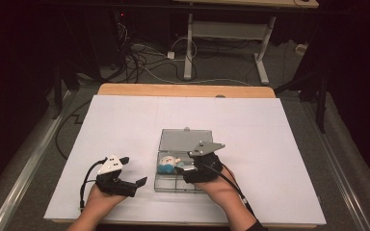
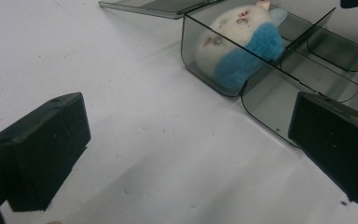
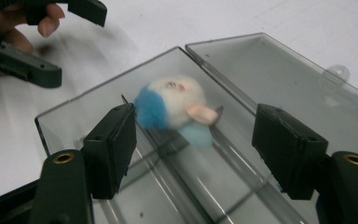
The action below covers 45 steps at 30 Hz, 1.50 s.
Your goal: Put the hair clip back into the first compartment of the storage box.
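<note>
While the person's two hands rest near the bottom of the high view, the left gripper (image 1: 125, 185) sits at the lower left on the big white sheet covering the table (image 1: 125, 120). Its black jaws stand wide apart with nothing but white sheet between them. In the left gripper view, the clear grey plastic box with little compartments (image 2: 261, 100) is at the upper right, just past the jaws.

A small fluffy toy, white with a blue patch (image 1: 167, 164), lies inside the box, in the compartment at the box's left end as the high view shows it. It leans against the box wall. The flat see-through lid of the box (image 1: 185, 139) is flipped open and lies on the sheet behind the box, toward the middle of the frame.

Right of that, at the lower middle of the high view, the right gripper (image 3: 193, 154) hangs over the box. Its jaws are open, one on each side of the toy, and they are not touching it. In the right gripper view the toy sits in the middle, a bit blurry.
</note>
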Each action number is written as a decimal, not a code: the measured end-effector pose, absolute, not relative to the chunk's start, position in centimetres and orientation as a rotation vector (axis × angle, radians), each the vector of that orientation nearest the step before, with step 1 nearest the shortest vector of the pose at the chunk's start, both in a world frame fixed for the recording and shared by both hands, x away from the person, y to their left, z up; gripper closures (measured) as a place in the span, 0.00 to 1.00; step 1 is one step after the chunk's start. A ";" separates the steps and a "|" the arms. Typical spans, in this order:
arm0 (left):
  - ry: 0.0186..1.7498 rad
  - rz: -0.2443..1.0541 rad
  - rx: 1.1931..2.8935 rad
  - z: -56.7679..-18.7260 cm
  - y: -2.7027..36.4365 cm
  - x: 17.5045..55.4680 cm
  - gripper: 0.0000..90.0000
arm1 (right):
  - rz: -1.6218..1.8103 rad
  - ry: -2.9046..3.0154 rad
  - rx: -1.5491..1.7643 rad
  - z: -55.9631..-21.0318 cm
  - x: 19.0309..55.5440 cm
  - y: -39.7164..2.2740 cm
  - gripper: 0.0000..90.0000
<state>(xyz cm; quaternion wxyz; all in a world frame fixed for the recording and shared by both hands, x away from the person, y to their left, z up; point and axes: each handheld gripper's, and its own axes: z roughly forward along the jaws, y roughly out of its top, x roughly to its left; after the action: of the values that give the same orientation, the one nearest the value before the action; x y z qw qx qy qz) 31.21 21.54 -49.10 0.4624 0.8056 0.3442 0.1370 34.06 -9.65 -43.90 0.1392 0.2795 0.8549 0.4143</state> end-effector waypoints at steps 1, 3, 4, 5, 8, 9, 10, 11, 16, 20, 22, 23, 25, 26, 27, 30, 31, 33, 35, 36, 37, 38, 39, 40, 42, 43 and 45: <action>0.847 0.336 1.979 -49.1 21.6 31.2 0.00 | 1.199 2.469 0.812 -43.9 33.9 -10.0 0.34; 0.848 0.337 1.977 -49.1 21.6 31.2 0.00 | 1.207 2.455 0.811 -43.9 33.5 -10.7 0.33; 0.848 0.337 1.977 -49.1 21.6 31.2 0.00 | 1.208 2.442 0.813 -43.9 33.3 -11.0 0.32; 0.848 0.338 1.978 -49.1 21.6 31.2 0.00 | 1.211 2.430 0.812 -43.9 33.1 -11.3 0.31; 0.848 0.338 1.979 -49.1 21.5 31.2 0.00 | 1.228 2.409 0.829 -44.0 32.8 -12.3 0.29; 0.848 0.338 1.979 -49.1 21.5 31.2 0.00 | 1.232 2.406 0.834 -44.1 32.7 -12.6 0.28; 0.848 0.338 1.978 -49.1 21.5 31.2 0.00 | 1.236 2.401 0.838 -44.2 32.6 -12.9 0.28; 0.848 0.338 1.978 -49.1 21.6 31.2 0.00 | 1.237 2.397 0.846 -44.2 32.5 -13.2 0.27; 0.848 0.337 1.977 -49.1 21.6 31.2 0.00 | 1.251 2.379 0.874 -44.6 32.2 -14.6 0.23; 0.847 0.336 1.977 -49.1 21.6 31.2 0.00 | 1.257 2.357 0.889 -44.8 31.8 -15.7 0.21; 0.846 0.335 1.976 -49.1 21.6 31.2 0.00 | 1.261 2.349 0.895 -45.0 31.6 -16.1 0.20; 0.845 0.335 1.977 -49.1 21.6 31.2 0.00 | 1.258 2.345 0.900 -45.1 31.5 -16.4 0.19; 0.844 0.335 1.977 -49.1 21.6 31.2 0.00 | 1.261 2.340 0.909 -45.3 31.4 -16.9 0.18; 0.845 0.334 1.976 -49.1 21.6 31.2 0.00 | 1.261 2.336 0.913 -45.3 31.3 -17.2 0.18; 0.845 0.334 1.977 -49.1 21.6 31.2 0.00 | 1.260 2.332 0.917 -45.4 31.3 -17.5 0.18; 0.844 0.333 1.977 -49.1 21.6 31.2 0.00 | 1.264 2.313 0.936 -45.4 31.0 -18.3 0.17; 0.844 0.333 1.978 -49.1 21.6 31.2 0.00 | 1.266 2.308 0.941 -45.4 31.0 -18.6 0.16; 0.845 0.333 1.977 -49.1 21.6 31.2 0.00 | 1.268 2.292 0.953 -45.5 30.9 -19.2 0.14; 0.844 0.332 1.977 -49.1 21.6 31.2 0.00 | 1.266 2.282 0.965 -45.5 30.8 -19.7 0.12; 0.843 0.331 1.976 -49.1 21.6 31.2 0.00 | 1.264 2.277 0.971 -45.6 30.8 -19.9 0.11; 0.842 0.331 1.976 -49.1 21.6 31.2 0.00 | 1.261 2.269 0.980 -45.6 30.8 -20.2 0.10; 0.841 0.330 1.975 -49.1 21.6 31.2 0.00 | 1.260 2.261 0.991 -45.7 30.7 -20.4 0.09; 0.841 0.330 1.975 -49.1 21.6 31.2 0.00 | 1.255 2.255 1.001 -45.7 30.8 -20.7 0.07; 0.841 0.330 1.975 -49.1 21.6 31.2 0.00 | 1.251 2.247 1.012 -45.8 30.8 -21.0 0.06; 0.841 0.329 1.975 -49.1 21.6 31.2 0.00 | 1.247 2.231 1.029 -45.9 30.8 -21.5 0.03; 0.843 0.328 1.973 -49.1 21.7 31.2 0.00 | 1.242 2.224 1.038 -45.9 30.7 -21.7 0.01; 0.846 0.324 1.968 -49.1 21.7 31.2 0.00 | 1.238 2.206 1.054 -46.0 30.6 -22.2 0.00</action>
<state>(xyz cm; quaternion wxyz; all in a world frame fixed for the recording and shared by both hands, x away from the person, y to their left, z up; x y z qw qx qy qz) 31.22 21.70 -49.07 0.4685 0.8026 0.3448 0.1322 30.64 -22.16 -45.97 0.1994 0.3770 0.7887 0.4428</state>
